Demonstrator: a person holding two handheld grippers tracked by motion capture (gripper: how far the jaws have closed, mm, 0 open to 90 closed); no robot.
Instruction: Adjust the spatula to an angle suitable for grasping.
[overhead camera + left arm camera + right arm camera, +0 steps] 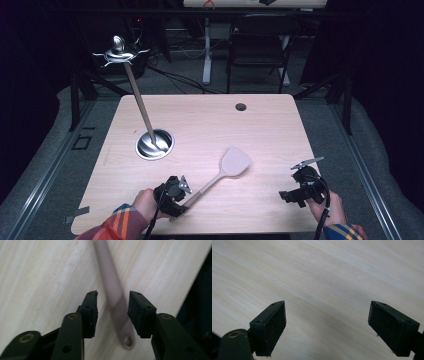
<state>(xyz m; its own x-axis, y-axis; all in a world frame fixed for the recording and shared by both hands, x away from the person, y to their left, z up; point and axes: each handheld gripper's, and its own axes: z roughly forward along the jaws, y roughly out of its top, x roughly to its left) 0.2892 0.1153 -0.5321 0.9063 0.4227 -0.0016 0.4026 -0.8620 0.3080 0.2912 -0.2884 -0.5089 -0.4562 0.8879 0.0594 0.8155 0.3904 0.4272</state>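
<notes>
Left tool (pixel 112 312) straddles the spatula (pixel 113 290) handle, jaws apart; closing off-centre could kick the blade toward 1 o'clock. Right tool (pixel 327 322) gapes over bare desk (pixel 324 270).

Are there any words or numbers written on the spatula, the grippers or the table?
None can be read.
The spatula is plain, blade and handle, with no print showing.
The left gripper and right gripper show black jaws with screw holes and no lettering.
The table shows bare wood grain.
The metal stand carries no label that can be made out.
</notes>
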